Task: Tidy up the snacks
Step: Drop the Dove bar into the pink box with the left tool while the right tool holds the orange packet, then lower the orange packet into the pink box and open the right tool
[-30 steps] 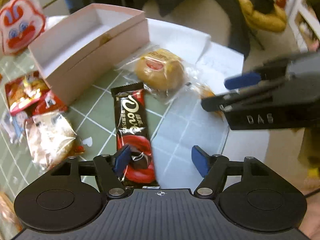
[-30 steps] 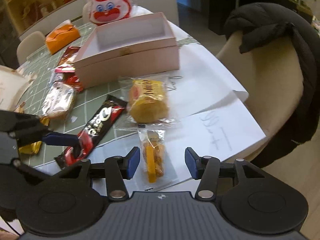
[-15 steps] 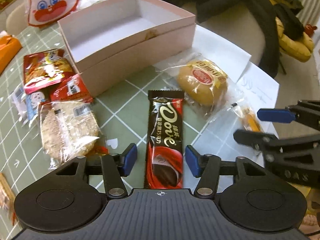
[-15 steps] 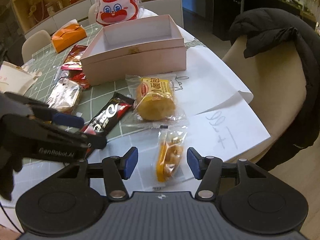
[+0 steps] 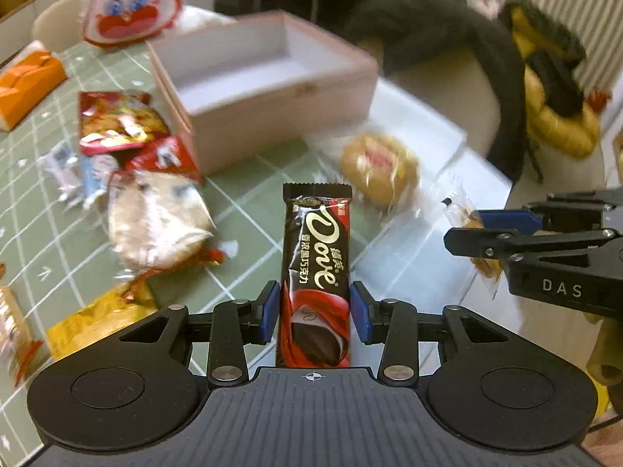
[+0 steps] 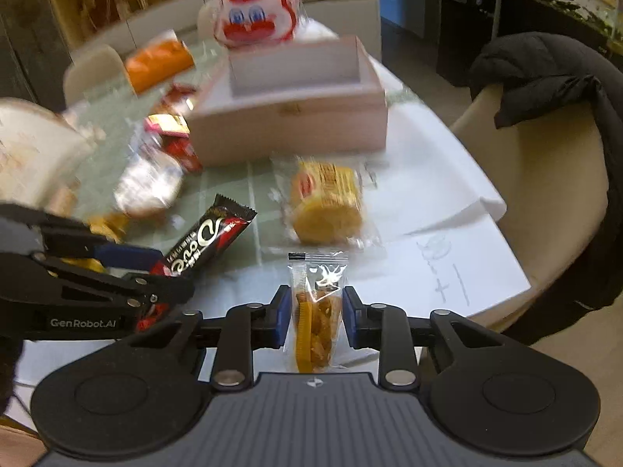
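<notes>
A dark Dove chocolate bar (image 5: pixel 317 241) stands lengthwise between the blue pads of my left gripper (image 5: pixel 314 311). Its jaws are closing and the pads press the bar's sides. In the right wrist view the bar (image 6: pixel 210 233) tilts up off the table in that gripper (image 6: pixel 163 272). My right gripper (image 6: pixel 316 313) is closing too, its pads on a clear packet of orange snacks (image 6: pixel 317 303). An open pink box (image 5: pixel 280 116) sits behind, empty as far as I can see. A wrapped yellow cake (image 5: pixel 379 171) lies in front of it.
Several snack packets (image 5: pixel 117 120) and a pale round cracker pack (image 5: pixel 155 218) lie left of the box. A rabbit-face bag (image 5: pixel 128 4) and an orange box (image 5: pixel 27 81) stand further back. White paper sheets (image 6: pixel 447 264) cover the table's right edge, beside a chair with a dark jacket (image 6: pixel 545 116).
The left gripper swung in line with the chocolate bar and closed onto it. The right gripper closed onto the orange snack packet. Both have risen a little.
</notes>
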`<state>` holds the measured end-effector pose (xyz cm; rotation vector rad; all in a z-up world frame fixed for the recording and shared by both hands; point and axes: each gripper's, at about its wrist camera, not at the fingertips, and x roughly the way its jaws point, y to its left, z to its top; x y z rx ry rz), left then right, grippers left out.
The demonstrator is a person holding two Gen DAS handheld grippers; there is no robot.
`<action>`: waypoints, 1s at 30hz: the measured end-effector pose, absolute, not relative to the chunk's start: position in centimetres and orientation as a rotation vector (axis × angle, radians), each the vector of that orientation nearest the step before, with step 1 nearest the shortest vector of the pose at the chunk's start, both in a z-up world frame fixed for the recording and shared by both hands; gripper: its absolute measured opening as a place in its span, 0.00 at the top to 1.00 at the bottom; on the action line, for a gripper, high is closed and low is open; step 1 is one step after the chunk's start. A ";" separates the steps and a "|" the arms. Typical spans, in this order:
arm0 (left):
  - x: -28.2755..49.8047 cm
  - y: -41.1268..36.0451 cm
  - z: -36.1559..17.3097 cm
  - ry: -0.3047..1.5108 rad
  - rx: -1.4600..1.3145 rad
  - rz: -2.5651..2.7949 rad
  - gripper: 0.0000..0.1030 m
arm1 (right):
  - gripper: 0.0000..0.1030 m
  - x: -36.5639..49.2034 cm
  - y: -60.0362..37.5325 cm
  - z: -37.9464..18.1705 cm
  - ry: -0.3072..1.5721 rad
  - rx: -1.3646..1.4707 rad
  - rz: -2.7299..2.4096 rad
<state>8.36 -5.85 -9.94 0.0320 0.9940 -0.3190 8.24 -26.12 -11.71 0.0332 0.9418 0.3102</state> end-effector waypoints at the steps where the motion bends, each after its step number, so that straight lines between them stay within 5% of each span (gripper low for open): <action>1: 8.1 -5.4 -9.0 0.969 0.003 -0.314 0.57 | 0.73 8.1 -26.3 -10.9 0.916 0.035 0.312; 11: 16.4 -2.3 2.8 0.657 -0.168 -0.300 0.57 | 0.74 13.4 -27.2 0.8 0.589 0.012 0.288; 17: 26.2 -0.1 -1.5 0.770 -0.346 -0.281 0.57 | 0.74 19.0 -26.5 3.4 0.592 0.018 0.233; 28: 16.0 4.4 -4.2 0.769 -0.481 -0.201 0.57 | 0.73 26.9 -21.6 -1.4 0.694 0.104 0.359; 30: 14.5 4.3 -4.7 0.803 -0.440 -0.181 0.57 | 0.63 29.3 -20.0 -2.0 0.715 0.104 0.373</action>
